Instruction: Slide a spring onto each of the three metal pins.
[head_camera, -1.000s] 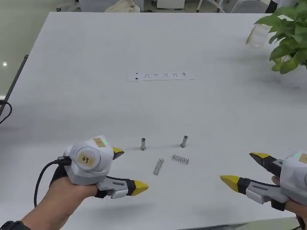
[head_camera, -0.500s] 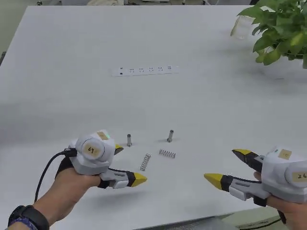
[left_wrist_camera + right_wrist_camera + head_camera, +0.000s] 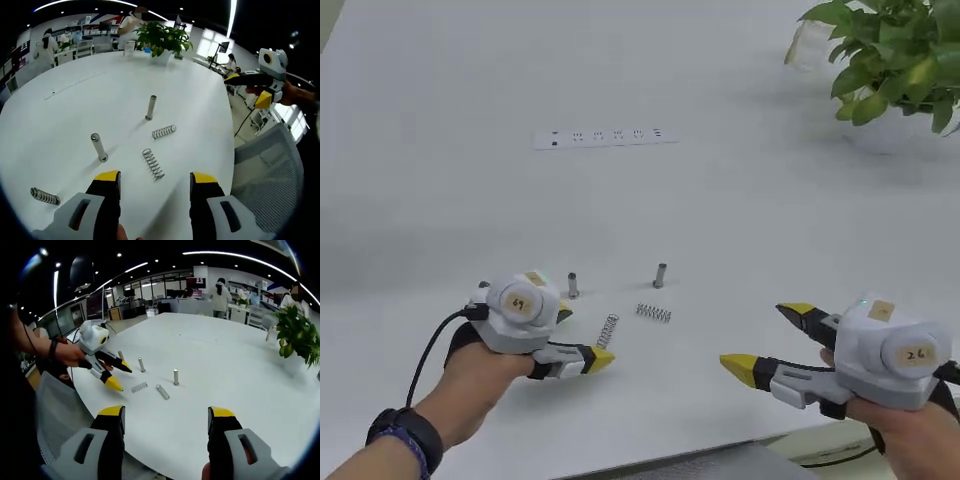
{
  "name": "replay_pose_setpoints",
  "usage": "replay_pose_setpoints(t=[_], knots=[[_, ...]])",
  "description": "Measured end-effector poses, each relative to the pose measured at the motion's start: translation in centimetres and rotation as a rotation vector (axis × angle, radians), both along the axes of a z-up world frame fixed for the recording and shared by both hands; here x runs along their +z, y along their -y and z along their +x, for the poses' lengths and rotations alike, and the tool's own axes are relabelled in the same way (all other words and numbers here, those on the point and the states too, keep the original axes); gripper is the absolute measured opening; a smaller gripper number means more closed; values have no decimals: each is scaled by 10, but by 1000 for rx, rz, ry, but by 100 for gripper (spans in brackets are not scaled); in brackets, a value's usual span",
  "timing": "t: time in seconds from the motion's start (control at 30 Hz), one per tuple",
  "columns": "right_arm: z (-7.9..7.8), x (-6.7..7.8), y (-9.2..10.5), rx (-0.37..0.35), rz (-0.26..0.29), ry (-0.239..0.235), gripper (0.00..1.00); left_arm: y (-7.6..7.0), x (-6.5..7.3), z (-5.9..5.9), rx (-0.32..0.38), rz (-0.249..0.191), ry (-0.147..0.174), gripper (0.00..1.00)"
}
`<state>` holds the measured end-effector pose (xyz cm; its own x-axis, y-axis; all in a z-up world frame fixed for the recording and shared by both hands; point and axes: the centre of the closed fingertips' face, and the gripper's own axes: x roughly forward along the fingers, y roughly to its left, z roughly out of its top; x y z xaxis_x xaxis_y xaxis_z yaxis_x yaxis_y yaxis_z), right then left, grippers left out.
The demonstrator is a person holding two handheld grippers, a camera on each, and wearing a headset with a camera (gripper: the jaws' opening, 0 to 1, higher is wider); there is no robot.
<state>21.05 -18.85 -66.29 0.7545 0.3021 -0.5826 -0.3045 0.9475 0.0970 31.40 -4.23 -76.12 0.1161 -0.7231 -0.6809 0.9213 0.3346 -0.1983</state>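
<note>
In the head view, the left tongs [image 3: 583, 337] sit at lower left, jaws spread and holding nothing. The near spring [image 3: 608, 330] lies just beside their yellow tips, slanted. The near pin [image 3: 572, 285] stands upright just above them. Further right are the far spring [image 3: 653, 313], lying flat, and the far pin [image 3: 660, 275], upright. The right tongs [image 3: 767, 340] sit at lower right, also spread and empty, well apart from these parts. Each hand grips its tongs from behind, tips pointing toward the frame's middle.

In the left gripper view, the left tongs [image 3: 156, 176] rise from the bottom, spread. The near spring [image 3: 153, 163] lies between and just above the tips. The near pin [image 3: 98, 147] stands up and left of it. The far spring [image 3: 164, 131] and far pin [image 3: 151, 107] lie beyond. A third spring [image 3: 44, 196] rests on the white table [image 3: 200, 90] at lower left.

In the right gripper view, the right tongs [image 3: 166, 412] are spread at the bottom. Both coiled springs and both grey pins lie on the table above them, near the left tongs [image 3: 119, 376].
</note>
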Motion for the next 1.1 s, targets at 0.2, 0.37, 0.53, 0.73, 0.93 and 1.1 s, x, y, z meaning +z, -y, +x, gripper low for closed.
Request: replay_pose_setpoints(t=[0.2, 0.37, 0.53, 0.73, 0.93, 1.1], knots=[[-1, -6, -6, 10, 9, -14, 65, 6, -12, 2, 36, -3, -20, 44], [-4, -10, -9, 16, 8, -26, 65, 10, -19, 2, 48, 4, -23, 39], [-8, -11, -9, 16, 7, -34, 64, 16, -19, 5, 56, -5, 2, 32], [-10, -12, -7, 10, 7, -43, 63, 20, -24, 6, 76, -4, 14, 21], [-8, -10, -10, 15, 4, -39, 62, 17, -24, 9, 71, 34, 87, 3], [-9, -10, -9, 15, 1, -37, 62, 11, -24, 10, 61, 60, 100, 3]])
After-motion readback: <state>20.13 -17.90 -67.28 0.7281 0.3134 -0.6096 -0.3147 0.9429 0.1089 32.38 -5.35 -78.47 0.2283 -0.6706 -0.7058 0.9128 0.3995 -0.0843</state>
